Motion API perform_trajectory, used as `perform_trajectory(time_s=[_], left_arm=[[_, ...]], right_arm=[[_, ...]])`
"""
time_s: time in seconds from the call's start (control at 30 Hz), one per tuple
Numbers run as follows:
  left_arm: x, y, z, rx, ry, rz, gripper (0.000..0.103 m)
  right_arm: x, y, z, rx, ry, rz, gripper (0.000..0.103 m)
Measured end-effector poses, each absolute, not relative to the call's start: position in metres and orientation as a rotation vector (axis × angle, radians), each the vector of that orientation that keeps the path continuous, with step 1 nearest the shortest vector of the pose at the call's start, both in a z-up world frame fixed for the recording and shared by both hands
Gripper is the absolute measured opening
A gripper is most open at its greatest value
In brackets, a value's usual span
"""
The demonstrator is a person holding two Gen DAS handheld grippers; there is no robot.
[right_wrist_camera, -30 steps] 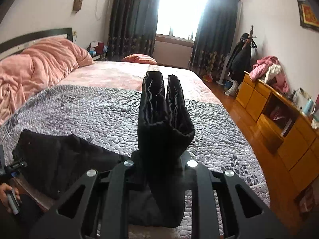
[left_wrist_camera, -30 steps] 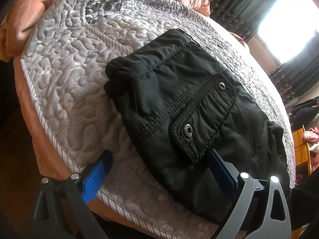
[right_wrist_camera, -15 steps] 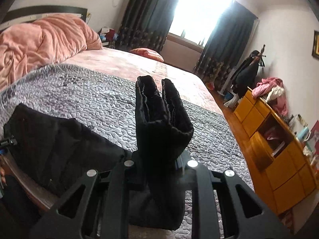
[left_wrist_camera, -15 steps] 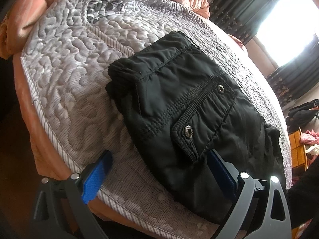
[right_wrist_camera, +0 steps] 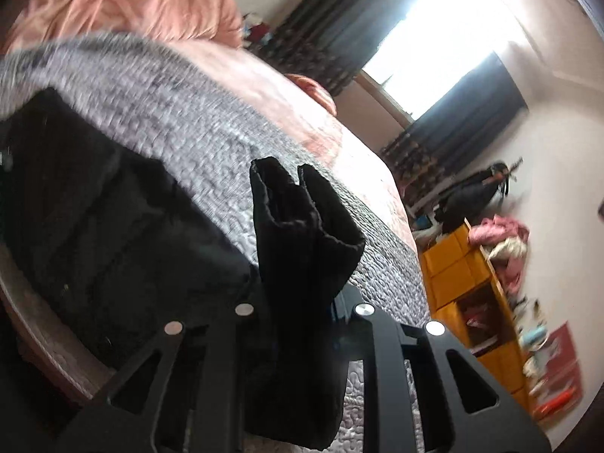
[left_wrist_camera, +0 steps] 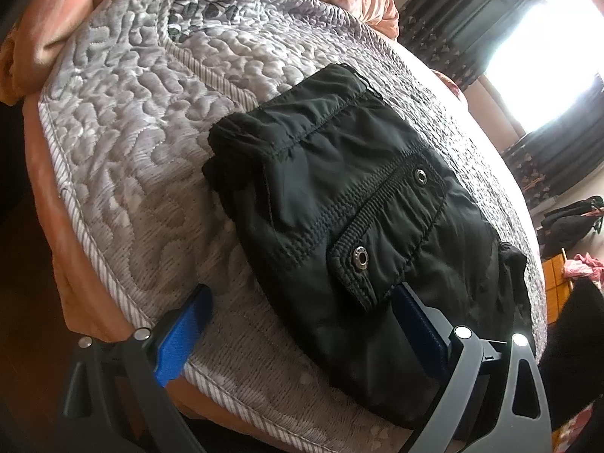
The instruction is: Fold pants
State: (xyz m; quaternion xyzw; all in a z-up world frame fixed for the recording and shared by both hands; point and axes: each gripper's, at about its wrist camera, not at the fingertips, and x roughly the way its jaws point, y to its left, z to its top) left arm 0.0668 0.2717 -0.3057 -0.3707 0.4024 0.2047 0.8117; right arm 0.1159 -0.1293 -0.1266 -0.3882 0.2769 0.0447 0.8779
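**Holding the pant legs over the folded waist**

Lying at the nine o'clock side of the left wrist view, the grey quilted bedspread (left_wrist_camera: 132,143) is covering the bed, its striped border running along the near edge and pink bedding (left_wrist_camera: 49,37) bunching beyond it at eleven o'clock. The black pants (left_wrist_camera: 358,219) are resting near that edge, waist toward ten o'clock, snap pocket facing up. The left gripper (left_wrist_camera: 302,324) is standing wide open with nothing between its blue pads (left_wrist_camera: 181,336), one over bare quilt, the other by the pocket flap. Bare quilt is stretching toward twelve o'clock; dark curtains (left_wrist_camera: 472,30) and a bright window are filling one to two o'clock.

In the right wrist view, the right gripper (right_wrist_camera: 302,302) is clamping the doubled pant legs (right_wrist_camera: 302,234), cuffs sticking up. Yellow drawers (right_wrist_camera: 453,264) are standing at three o'clock beside open floor.

Compared with a second ago, this view is sitting lower, rolled and blurred, while the left view is looking almost unchanged.
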Motion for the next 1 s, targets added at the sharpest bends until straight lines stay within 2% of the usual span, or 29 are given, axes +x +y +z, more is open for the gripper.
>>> perform_trajectory(time_s=[0.63, 0.7, 0.77, 0.8, 0.83, 0.93, 1.0], left_arm=[[0.053, 0.279, -0.304, -0.828, 0.838, 0.401, 0.096], [0.053, 0.279, -0.304, -0.828, 0.838, 0.402, 0.096], [0.052, 0.278, -0.304, -0.827, 0.839, 0.401, 0.096], [0.052, 0.278, -0.303, -0.826, 0.840, 0.401, 0.096], [0.052, 0.278, -0.303, -0.827, 0.839, 0.402, 0.096], [0.052, 0.277, -0.303, -0.829, 0.837, 0.402, 0.096], [0.051, 0.278, -0.303, -0.833, 0.833, 0.401, 0.096]], right_arm=[[0.088, -0.060, -0.262, -1.299, 0.590, 0.127, 0.021], [0.086, -0.058, -0.277, -1.308, 0.620, 0.164, 0.028], [0.081, -0.057, -0.285, -1.299, 0.653, 0.238, 0.047], [0.077, -0.057, -0.287, -1.302, 0.646, 0.256, 0.047], [0.074, -0.057, -0.285, -1.297, 0.644, 0.277, 0.053], [0.066, -0.063, -0.256, -1.171, 0.679, 0.421, 0.085], [0.069, -0.074, -0.225, -1.017, 0.718, 0.489, 0.087]])
